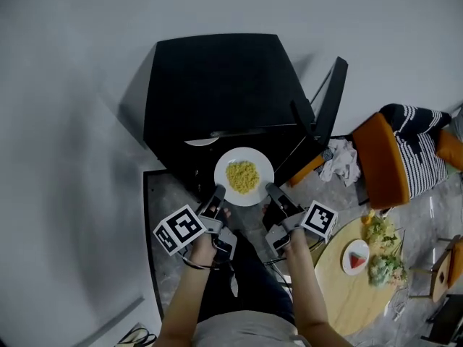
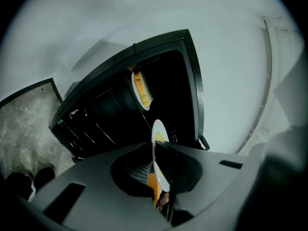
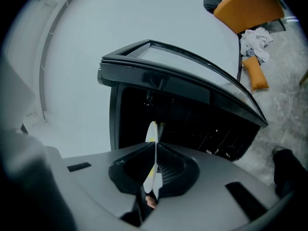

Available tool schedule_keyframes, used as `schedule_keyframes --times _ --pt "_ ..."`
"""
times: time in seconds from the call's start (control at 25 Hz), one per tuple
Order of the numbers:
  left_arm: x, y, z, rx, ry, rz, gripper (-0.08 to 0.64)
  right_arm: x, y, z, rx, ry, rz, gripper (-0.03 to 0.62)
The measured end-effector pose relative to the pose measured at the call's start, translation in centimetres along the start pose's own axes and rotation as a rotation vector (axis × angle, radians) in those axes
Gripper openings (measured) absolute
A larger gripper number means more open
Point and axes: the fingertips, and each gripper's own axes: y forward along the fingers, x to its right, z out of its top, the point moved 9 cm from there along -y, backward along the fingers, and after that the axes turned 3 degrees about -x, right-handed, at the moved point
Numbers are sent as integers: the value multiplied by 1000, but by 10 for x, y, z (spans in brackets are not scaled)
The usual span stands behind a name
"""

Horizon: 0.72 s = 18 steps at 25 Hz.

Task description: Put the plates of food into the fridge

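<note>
While the plate of yellow food (image 1: 244,176) hangs just in front of the open fridge (image 1: 217,85), both grippers share the load. The left gripper (image 1: 215,194) is pinched on the near-left rim and the right gripper (image 1: 271,190) on the near-right rim. Each pair of jaws is closed down onto the thin edge, which shows edge-on in both gripper views.

The two-sided hold is likely meant to keep the plate level, so the loose food stays heaped at centre. The plate is at the mouth of the dark compartment, not yet on a shelf. Another plate (image 2: 141,89) with orange-yellow food rests deeper inside. The door (image 1: 329,107) is swung out to the right, clear of the way in.

Both forearms reach forward, nearly parallel, with the grippers angled slightly inward toward each other. A third plate (image 1: 355,256) sits on the round table (image 1: 340,288) at right.
</note>
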Motion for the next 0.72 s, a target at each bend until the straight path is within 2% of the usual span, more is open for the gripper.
schedule_keyframes --times 0.28,0.52,0.72 --pt "4 48 9 14 12 26 21 12 23 36 78 10 -21 21" --pt "-2 76 19 24 5 48 22 15 42 47 169 7 -52 21" --pt "-6 91 24 28 -7 55 22 16 53 56 208 -17 -77 21"
